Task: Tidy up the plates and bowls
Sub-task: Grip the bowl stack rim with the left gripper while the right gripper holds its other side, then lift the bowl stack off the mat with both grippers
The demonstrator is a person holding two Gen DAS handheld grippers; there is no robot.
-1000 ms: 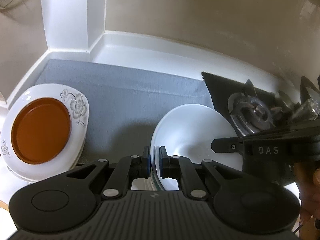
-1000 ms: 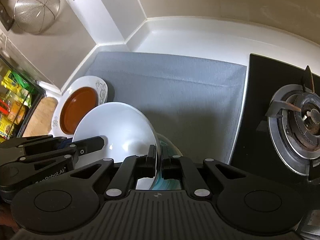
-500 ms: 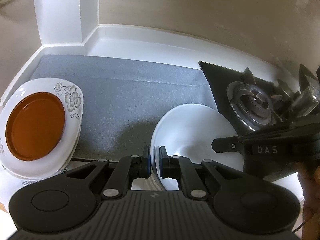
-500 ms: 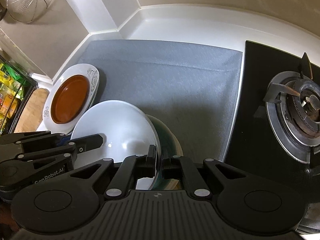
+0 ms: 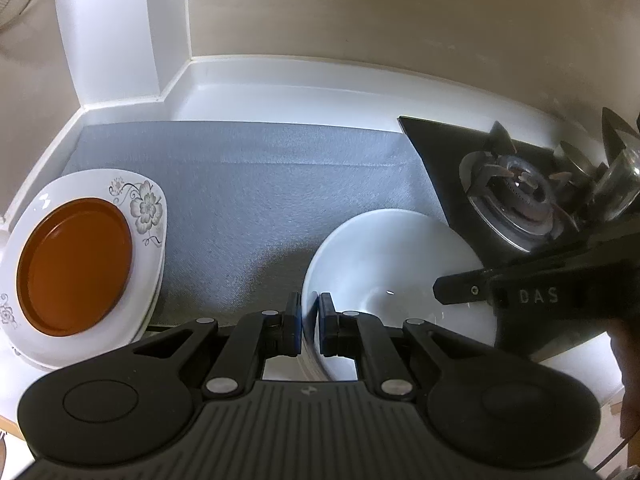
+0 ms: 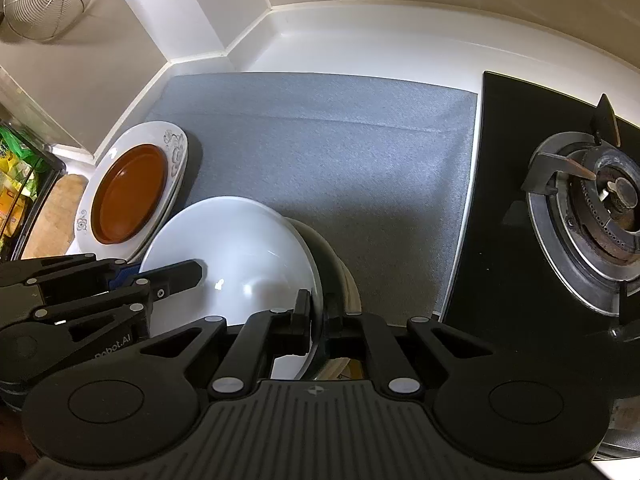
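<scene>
Now the white bowl (image 5: 384,264) is riding lower than half a second ago, with both my grippers pinching its rim: left gripper (image 5: 308,322) and right gripper (image 6: 317,322) are each closing on it over a darker bowl (image 6: 336,268) beside the plate stack (image 6: 132,188) on the grey mat (image 6: 320,140). I am judging it to be nesting. Legible: "DAS", "Robot.AI".

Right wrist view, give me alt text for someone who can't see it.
Both grippers, right and left, clamp opposite rims of a white bowl above a grey mat. A brown plate on floral plates sits left; a gas burner right.
</scene>
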